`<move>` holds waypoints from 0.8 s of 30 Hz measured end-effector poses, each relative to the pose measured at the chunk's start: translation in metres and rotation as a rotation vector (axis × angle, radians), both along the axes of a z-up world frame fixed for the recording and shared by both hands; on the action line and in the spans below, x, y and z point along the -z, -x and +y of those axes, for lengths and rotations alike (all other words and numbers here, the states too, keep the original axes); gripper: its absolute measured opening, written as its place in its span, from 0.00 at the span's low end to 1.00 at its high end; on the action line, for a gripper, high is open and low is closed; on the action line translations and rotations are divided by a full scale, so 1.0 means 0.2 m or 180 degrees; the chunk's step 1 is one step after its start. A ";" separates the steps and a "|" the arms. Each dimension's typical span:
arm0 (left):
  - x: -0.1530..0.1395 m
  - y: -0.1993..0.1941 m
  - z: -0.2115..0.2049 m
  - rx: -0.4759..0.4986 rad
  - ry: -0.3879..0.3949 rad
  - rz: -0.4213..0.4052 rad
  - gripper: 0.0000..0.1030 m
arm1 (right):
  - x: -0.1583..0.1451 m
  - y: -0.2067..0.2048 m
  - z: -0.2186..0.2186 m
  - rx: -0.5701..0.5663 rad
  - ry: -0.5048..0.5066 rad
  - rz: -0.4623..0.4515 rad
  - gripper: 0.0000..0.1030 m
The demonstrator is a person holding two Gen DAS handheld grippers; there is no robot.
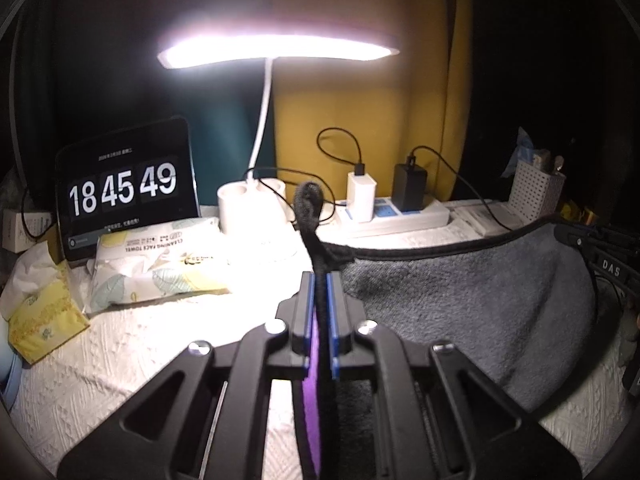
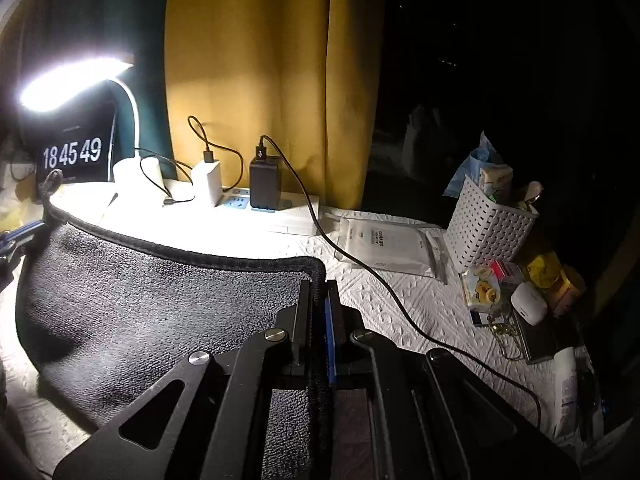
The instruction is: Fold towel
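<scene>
A grey towel point(image 1: 472, 304) with a black hem hangs stretched between my two grippers above a white textured table cover point(image 1: 140, 344). My left gripper point(image 1: 320, 280) is shut on the towel's left corner; a black hanging loop point(image 1: 308, 200) sticks up past the fingertips. My right gripper point(image 2: 319, 286) is shut on the towel's right corner point(image 2: 316, 268). The towel point(image 2: 160, 304) sags between them. The right gripper shows at the right edge of the left wrist view point(image 1: 600, 248); the left gripper shows at the left edge of the right wrist view point(image 2: 16, 236).
A lit desk lamp point(image 1: 276, 50), a tablet clock point(image 1: 124, 190), a wipes pack point(image 1: 160, 268) and tissue packs point(image 1: 40, 320) stand at back left. A power strip with chargers point(image 2: 256, 200), a cable point(image 2: 360, 264), a white basket point(image 2: 488, 228) and small items point(image 2: 528, 304) lie on the right.
</scene>
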State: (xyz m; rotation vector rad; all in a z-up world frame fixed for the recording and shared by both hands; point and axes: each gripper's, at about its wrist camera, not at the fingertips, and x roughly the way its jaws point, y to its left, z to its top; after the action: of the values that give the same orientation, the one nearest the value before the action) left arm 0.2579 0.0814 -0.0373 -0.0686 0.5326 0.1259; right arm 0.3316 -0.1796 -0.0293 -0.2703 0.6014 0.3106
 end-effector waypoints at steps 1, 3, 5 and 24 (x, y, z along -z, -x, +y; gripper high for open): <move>0.01 -0.02 0.00 -0.0008 -0.0007 0.0008 0.06 | 0.01 -0.02 0.00 0.0002 0.0008 0.0011 0.06; 0.02 -0.05 0.02 -0.0023 -0.0014 0.0031 0.06 | 0.02 -0.06 0.01 0.0002 0.0006 0.0043 0.06; 0.05 -0.10 0.03 -0.0032 -0.0015 0.0081 0.06 | 0.04 -0.09 0.02 0.0008 0.0020 0.0069 0.06; 0.29 -0.36 0.14 -0.0136 0.0097 0.0689 0.06 | 0.29 -0.33 0.13 0.0017 0.0269 0.0312 0.06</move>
State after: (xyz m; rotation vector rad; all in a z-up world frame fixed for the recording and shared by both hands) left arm 0.3300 0.1086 -0.0954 -0.0969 0.7495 0.1681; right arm 0.3974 -0.1540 -0.0878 -0.3361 0.7128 0.2947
